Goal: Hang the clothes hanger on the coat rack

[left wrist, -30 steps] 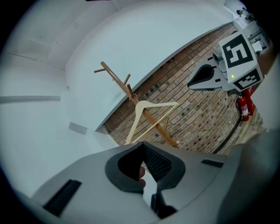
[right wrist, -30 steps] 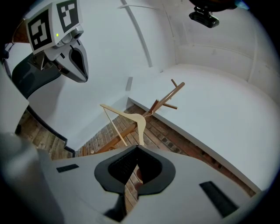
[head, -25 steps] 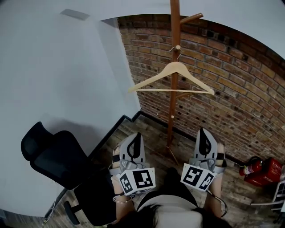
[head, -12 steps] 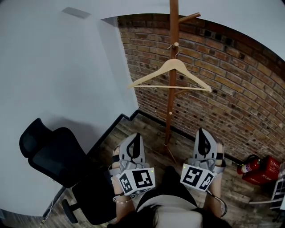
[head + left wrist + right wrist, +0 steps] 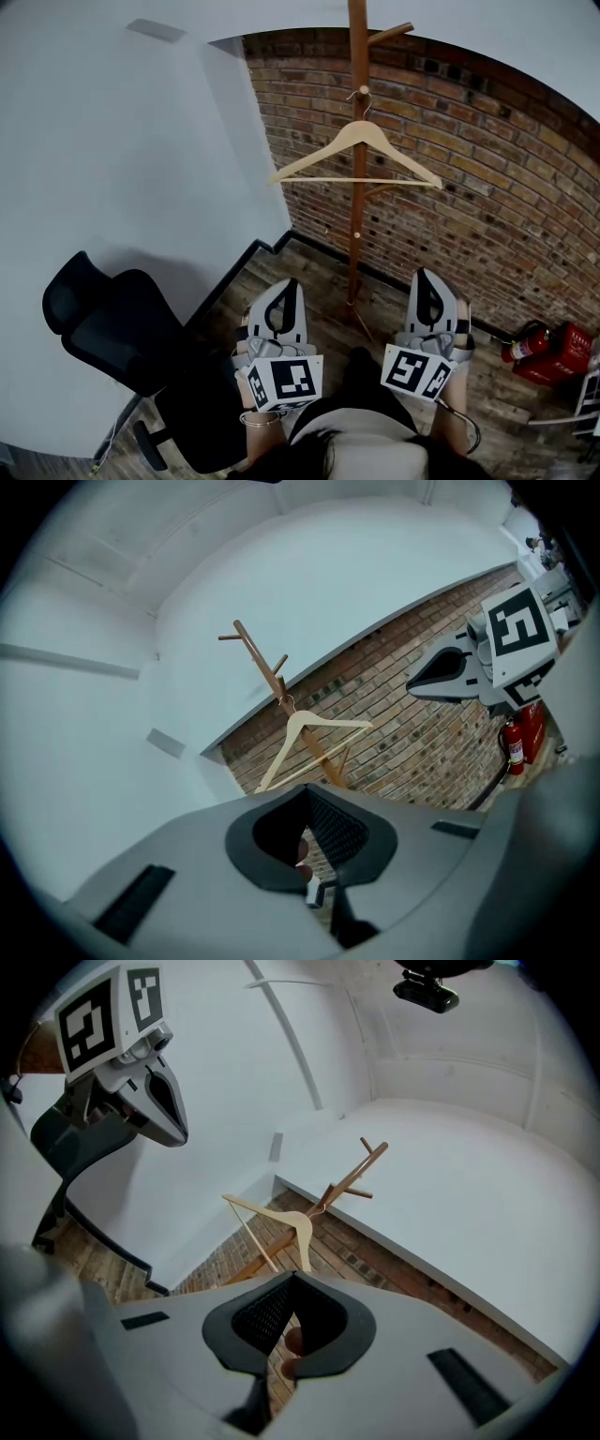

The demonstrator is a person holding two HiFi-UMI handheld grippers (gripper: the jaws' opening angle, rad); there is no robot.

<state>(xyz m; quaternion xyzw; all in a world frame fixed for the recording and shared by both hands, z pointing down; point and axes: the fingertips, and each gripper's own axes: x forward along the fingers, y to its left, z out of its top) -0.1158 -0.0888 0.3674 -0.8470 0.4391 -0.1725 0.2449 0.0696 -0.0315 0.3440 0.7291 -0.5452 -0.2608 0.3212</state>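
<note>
— Where is the clothes hanger (image 5: pixel 363 128)?

— On the coat rack (image 5: pixel 354 253). Its thin metal hook sits over a short round-tipped peg, and the pale wooden triangle – two sloping shoulders and one straight bar – hangs in front of the pole.

— And the rack?

— One slim, dark brown wooden pole with stubby pegs angling up from it. It stands on a plank floor (image 5: pixel 309 277) close to a rough red brick wall (image 5: pixel 487 206).

— How many tools?

— Two, both smooth grey plastic with dark ribbed pads. The left tool (image 5: pixel 289 283) has its jaws pressed together on nothing. The right tool (image 5: pixel 427 275) is the same, tips meeting and empty. Both are well short of the hanger.

— Anything else?

— One black office chair (image 5: pixel 122 342) at the left and one red fire extinguisher (image 5: pixel 523 345) low on the right, against the brick.
</note>
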